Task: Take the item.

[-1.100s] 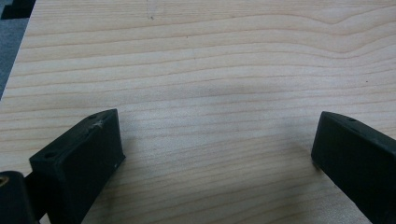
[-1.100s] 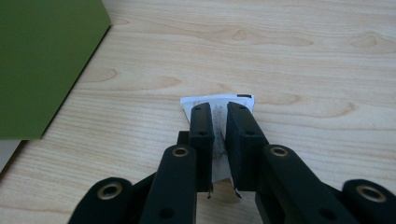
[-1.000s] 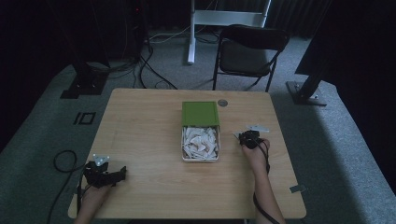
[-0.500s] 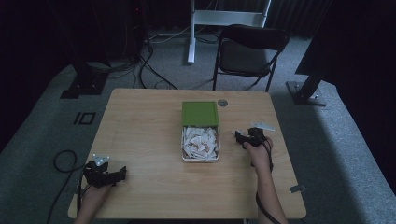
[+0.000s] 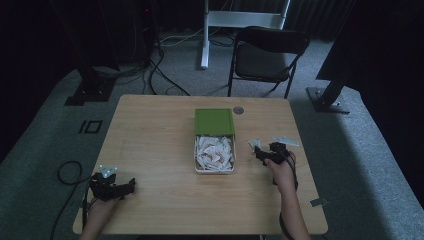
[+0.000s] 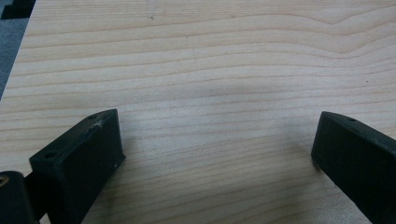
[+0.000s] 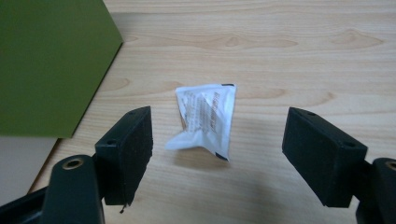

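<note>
Between the two black, blocky jaws of the right gripper [image 7: 217, 156] lies a small white sachet [image 7: 206, 121], flat on the pale wood-grain table [image 7: 289, 51]. The jaws have just been opening and now stand wide, each pad well clear of the sachet, which touches neither. The sachet is a crinkled paper or foil packet, roughly rectangular, with fine brown print across its face, dark marks at two corners, and its near left corner folded out into a point. Ahead and to the left of this gripper sits the flat, matte green lid [image 7: 49, 60], smooth and straight-edged, with one corner toward the sachet.

From the high view, the right gripper [image 5: 263, 152] points toward the far side of the table, with the sachet [image 5: 254, 144] just beyond its tips and another white piece [image 5: 286, 141] off to its right. Just to its left stands the shallow white tray [image 5: 215, 170], heaped with more crumpled white sachets, its green lid [image 5: 214, 121] covering the far half.

Near the table's near-left corner the left gripper [image 5: 131, 183] rests low, jaws spread wide over bare wood, nothing between them; its matte black pads [image 6: 95, 149] are square-cut, with small screw holes.
</note>
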A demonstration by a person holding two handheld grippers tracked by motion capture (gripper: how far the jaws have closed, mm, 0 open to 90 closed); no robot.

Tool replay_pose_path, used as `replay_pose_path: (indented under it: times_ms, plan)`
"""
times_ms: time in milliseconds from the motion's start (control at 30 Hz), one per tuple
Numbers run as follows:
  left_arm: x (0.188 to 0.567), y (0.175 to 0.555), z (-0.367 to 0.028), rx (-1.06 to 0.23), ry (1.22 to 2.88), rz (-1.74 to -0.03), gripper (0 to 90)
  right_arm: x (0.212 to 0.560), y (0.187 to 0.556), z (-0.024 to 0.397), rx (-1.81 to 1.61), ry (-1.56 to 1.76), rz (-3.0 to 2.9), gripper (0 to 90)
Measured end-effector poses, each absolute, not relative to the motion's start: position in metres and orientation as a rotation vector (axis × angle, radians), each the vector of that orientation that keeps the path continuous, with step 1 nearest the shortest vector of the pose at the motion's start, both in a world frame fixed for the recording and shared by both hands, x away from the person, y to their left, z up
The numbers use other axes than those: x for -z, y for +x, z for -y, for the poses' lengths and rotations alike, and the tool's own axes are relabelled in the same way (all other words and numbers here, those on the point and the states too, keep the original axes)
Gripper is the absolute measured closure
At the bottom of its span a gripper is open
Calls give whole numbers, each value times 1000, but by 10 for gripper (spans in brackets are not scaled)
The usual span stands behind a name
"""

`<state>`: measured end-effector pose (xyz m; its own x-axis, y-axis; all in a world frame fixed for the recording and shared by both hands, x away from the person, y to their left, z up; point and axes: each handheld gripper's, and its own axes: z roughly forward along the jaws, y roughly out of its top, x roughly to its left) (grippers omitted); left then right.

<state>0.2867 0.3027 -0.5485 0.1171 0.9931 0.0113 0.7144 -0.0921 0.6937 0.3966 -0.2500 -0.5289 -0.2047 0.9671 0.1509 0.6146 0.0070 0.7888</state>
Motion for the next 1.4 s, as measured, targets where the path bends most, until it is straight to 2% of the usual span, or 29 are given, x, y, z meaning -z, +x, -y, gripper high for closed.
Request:
replay_pose_path:
  times_ms: [1400]
  plan:
    - [549, 287, -303, -679, 1868, -1650, 28, 553, 328, 304, -926, 1679, -1840, 210]
